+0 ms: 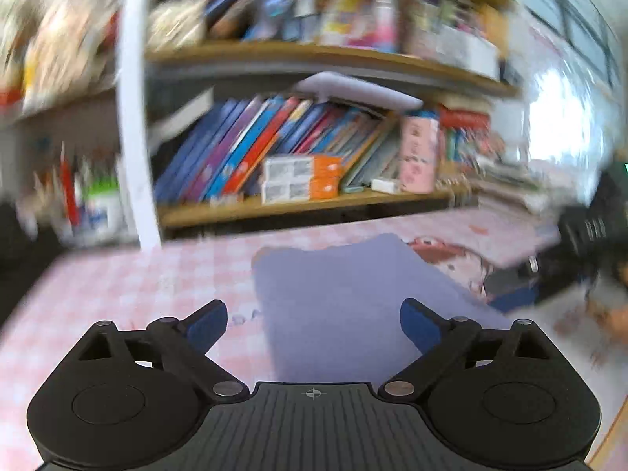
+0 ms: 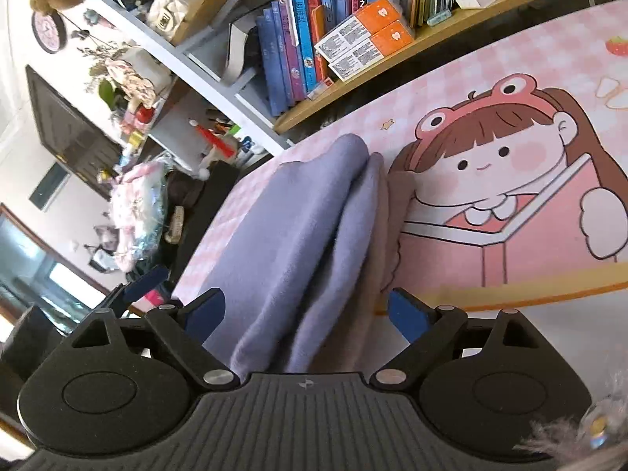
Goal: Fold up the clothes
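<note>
Blue-padded fingers of the right gripper point(image 2: 306, 312) stand wide apart with nothing clamped, and the lavender folded garment point(image 2: 298, 235) lies between and just under them, its near end running below the gripper body. Its long axis runs away from this camera toward the desk's back edge, where the far end stops short of the wooden bookshelf point(image 2: 353, 74); layered folds show along its right side, a beige layer underneath. It sits on the pink checked desk mat point(image 2: 510, 78), beside the cartoon girl print, with bare mat open to the right and the desk's left edge close on the other side. In the blurred left wrist view, the left gripper point(image 1: 314, 325) is likewise spread wide and empty above the garment's near end, and open mat stretches toward the left edge.
</note>
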Available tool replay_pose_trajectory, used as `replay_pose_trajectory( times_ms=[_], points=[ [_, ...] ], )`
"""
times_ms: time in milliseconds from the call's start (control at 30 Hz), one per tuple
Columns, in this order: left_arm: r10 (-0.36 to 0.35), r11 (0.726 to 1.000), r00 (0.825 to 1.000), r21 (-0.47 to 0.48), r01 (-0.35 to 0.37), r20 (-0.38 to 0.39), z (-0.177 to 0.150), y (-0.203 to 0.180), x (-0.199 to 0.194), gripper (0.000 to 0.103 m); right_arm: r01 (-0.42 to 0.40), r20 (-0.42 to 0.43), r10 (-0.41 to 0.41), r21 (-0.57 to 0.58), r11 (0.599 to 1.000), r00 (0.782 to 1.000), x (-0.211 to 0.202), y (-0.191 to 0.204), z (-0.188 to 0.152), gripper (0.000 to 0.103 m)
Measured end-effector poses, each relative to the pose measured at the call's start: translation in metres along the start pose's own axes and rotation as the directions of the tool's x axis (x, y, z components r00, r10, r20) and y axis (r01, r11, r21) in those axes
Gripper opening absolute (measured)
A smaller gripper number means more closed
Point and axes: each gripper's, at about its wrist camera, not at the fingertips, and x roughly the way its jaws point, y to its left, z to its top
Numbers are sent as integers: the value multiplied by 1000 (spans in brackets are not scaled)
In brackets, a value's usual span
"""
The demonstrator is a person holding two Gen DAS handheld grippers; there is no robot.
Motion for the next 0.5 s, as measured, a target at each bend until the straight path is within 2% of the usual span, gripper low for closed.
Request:
replay_pose_trajectory(
  times_ms=[67, 133, 200, 267, 300, 333, 400, 433, 467, 500],
  points=[
    [-65, 990, 997, -126, 61, -28, 0, 26, 10, 97, 40, -10, -40, -2, 999, 999, 7, 8, 1, 89],
    [-129, 963, 990, -243, 112, -54, -3, 48, 22, 97, 81, -23, -81, -6, 997, 996, 14, 15, 2, 82],
    [-184, 923, 980, -357, 143, -82, -8, 67, 37, 95, 121, -37, -121, -9, 993, 992, 21, 15, 3, 79],
    [-225, 880, 969, -448, 156, -106, -13, 79, 52, 94, 144, -44, -144, 0, 990, 989, 25, 13, 2, 69],
    [-245, 859, 963, -485, 161, -115, -16, 83, 59, 92, 146, -42, -146, 8, 989, 988, 26, 12, 1, 60],
    [-266, 850, 956, -497, 173, -122, -18, 82, 63, 90, 148, -40, -147, 16, 989, 988, 28, 10, 1, 57],
    [-309, 835, 942, -511, 203, -130, -21, 80, 72, 77, 151, -35, -150, 31, 988, 988, 30, 8, 0, 54],
    [-337, 821, 934, -523, 228, -122, -23, 78, 76, 74, 153, -33, -152, 39, 987, 988, 32, 7, -1, 52],
    [-347, 813, 931, -532, 237, -114, -25, 76, 77, 65, 155, -31, -153, 47, 987, 988, 33, 6, -1, 50],
    [-355, 804, 929, -542, 245, -106, -27, 73, 78, 63, 156, -29, -155, 55, 986, 987, 34, 5, -2, 41]
  ],
)
